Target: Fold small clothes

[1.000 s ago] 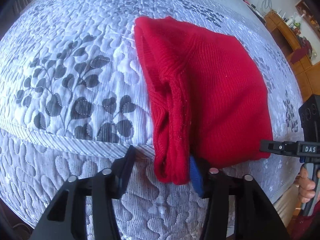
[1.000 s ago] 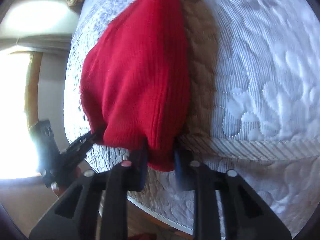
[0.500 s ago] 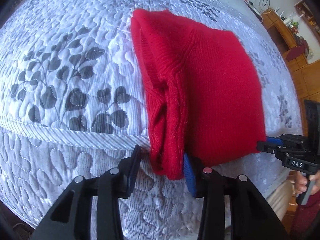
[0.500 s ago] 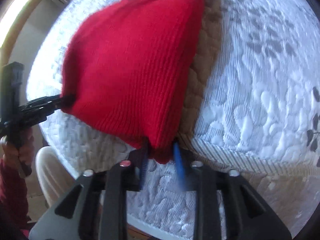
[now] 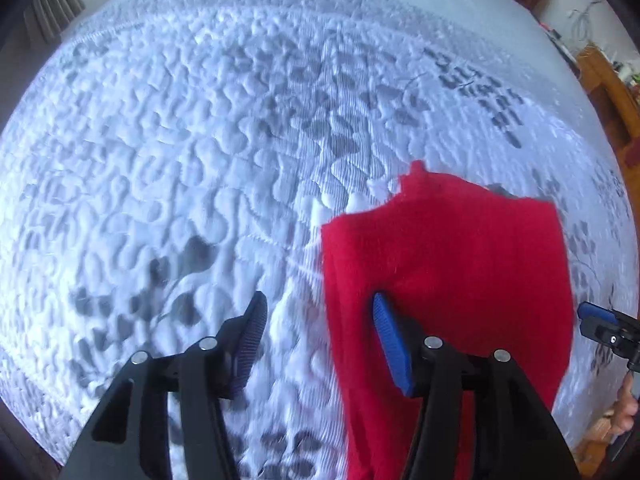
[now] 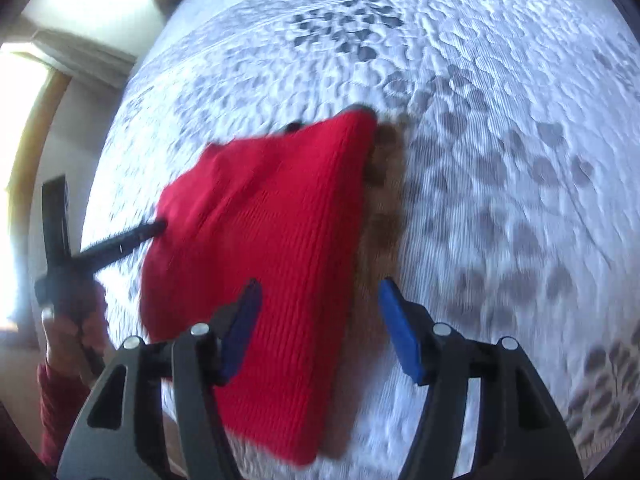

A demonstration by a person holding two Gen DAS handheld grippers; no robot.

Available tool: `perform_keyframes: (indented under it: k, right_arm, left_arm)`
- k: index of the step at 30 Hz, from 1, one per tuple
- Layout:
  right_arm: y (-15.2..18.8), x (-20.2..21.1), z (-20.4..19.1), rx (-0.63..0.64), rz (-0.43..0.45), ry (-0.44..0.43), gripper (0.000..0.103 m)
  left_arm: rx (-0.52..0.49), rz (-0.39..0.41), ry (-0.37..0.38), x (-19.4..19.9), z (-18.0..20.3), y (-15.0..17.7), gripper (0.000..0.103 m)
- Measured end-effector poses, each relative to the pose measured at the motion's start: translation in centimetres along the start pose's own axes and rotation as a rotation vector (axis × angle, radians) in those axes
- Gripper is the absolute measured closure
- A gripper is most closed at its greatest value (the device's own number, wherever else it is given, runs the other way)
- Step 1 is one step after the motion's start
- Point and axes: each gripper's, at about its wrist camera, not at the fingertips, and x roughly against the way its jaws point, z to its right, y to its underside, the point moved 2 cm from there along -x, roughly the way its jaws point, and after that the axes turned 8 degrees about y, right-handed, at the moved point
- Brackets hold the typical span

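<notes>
Both pairs of jaws stand wide apart and hold nothing. On the left gripper (image 5: 318,320), the blue-padded finger (image 5: 390,344) lies over the red sweater (image 5: 444,264), while the dark finger (image 5: 250,332) is over bare bedding; whether the blue pad touches the knit cannot be told. On the right gripper (image 6: 320,308), the gap between the fingers spans the sweater's (image 6: 272,232) near right edge, with the dark finger (image 6: 240,320) above the red knit and the blue finger (image 6: 398,332) above the mattress beside it.

The sweater lies folded on the mattress, a flat red piece of ribbed knit. In the left wrist view it sits to the right of centre and runs down to the lower edge of the picture. In the right wrist view it fills the left-centre, and a brownish shadow runs along its right edge.

Under it is a white quilted mattress (image 5: 180,152) with a grey leaf pattern (image 6: 500,168). The right gripper's tips (image 5: 596,318) show at the right edge of the left wrist view, just beside the sweater's edge. The left gripper's black tips (image 6: 132,238) reach the sweater's left side in the right wrist view, with the person's hand (image 6: 68,336) in a red sleeve (image 6: 56,412) gripping its handle. Wooden furniture (image 5: 612,88) stands at the far right, and a bright window (image 6: 20,184) is on the left. Both views are blurred by motion.
</notes>
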Motion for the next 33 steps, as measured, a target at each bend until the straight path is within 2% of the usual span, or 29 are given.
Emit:
perform_keyframes:
  k: [2,3,4,5,7,10,12,14,17,18,19,20,22,25,27,30,31,33]
  right_arm:
    - [-1.4,-1.4,0.6,-0.032,-0.024,-0.047,0.042]
    - [-2.1,-2.3,0.7,-0.043,-0.033,-0.067,0.047]
    - [-2.7,-3.1,0.6,-0.043,-0.042,-0.079,0.062]
    - [-2.9,-3.6,0.5,-0.040,-0.048,-0.074,0.068]
    - [-3.0,-3.5,-0.2,-0.007,-0.026,-0.061,0.072]
    - [-2.7,-3.3,-1.0,0.058,0.014,-0.015,0.073]
    - [-2.9,-4.0,-0.7,0.041,0.003,-0.013,0.070]
    - [-3.0,-4.3,-0.4,0.018,-0.006,-0.008,0.061]
    - [-2.2,-2.9,-0.4,0.021,0.014,-0.003,0.056]
    - [-1.3,-1.9,-0.6,0.035,0.019,0.002,0.056]
    - [-0.5,-1.3,-0.7,0.043,0.020,0.006,0.052]
    - [1.1,-0.4,-0.9,0.058,0.016,0.002,0.043]
    - [4.0,0.6,-1.0,0.078,-0.007,-0.017,0.039]
    - [9.2,0.6,-0.4,0.059,-0.079,-0.054,0.039]
    - [12.3,-0.1,0.2,0.003,-0.133,-0.116,0.044]
    - [14.8,-1.3,0.7,-0.099,-0.176,-0.233,0.055]
    - [15.2,-1.8,0.7,-0.135,-0.185,-0.257,0.060]
    - [15.4,-2.2,0.9,-0.167,-0.186,-0.257,0.082]
  left_arm:
    - [0.025,0.001,0.036,-0.7,0.0,-0.2,0.052]
    - [0.028,0.000,0.073,-1.0,0.2,-0.4,0.069]
    - [0.028,-0.006,0.103,-1.1,0.3,-0.4,0.082]
    - [0.023,-0.002,0.094,-0.9,0.5,-0.4,0.085]
    - [-0.019,0.013,0.040,-0.5,0.9,-0.1,0.090]
    - [-0.021,0.038,-0.013,-0.4,-0.3,0.7,0.094]
    - [0.006,0.038,-0.011,-0.8,-1.4,1.1,0.094]
    - [0.017,0.042,0.011,-0.6,-1.6,0.9,0.094]
    - [0.009,0.036,0.006,0.6,-1.4,1.2,0.081]
    - [0.007,0.041,0.000,1.3,-1.3,1.5,0.073]
    - [0.001,0.046,-0.006,2.2,-1.1,2.1,0.065]
    - [-0.004,0.049,0.000,3.2,-0.9,3.1,0.062]
    - [-0.003,0.052,0.046,4.6,-0.4,5.5,0.049]
    - [-0.017,0.037,0.103,5.7,0.9,9.7,0.047]
    - [-0.037,0.036,0.086,5.7,1.8,12.3,0.047]
    - [-0.048,0.030,0.037,4.9,2.3,14.3,0.047]
    - [-0.039,0.021,0.029,4.4,2.4,14.5,0.047]
    - [-0.051,0.017,0.002,3.5,2.4,14.9,0.047]
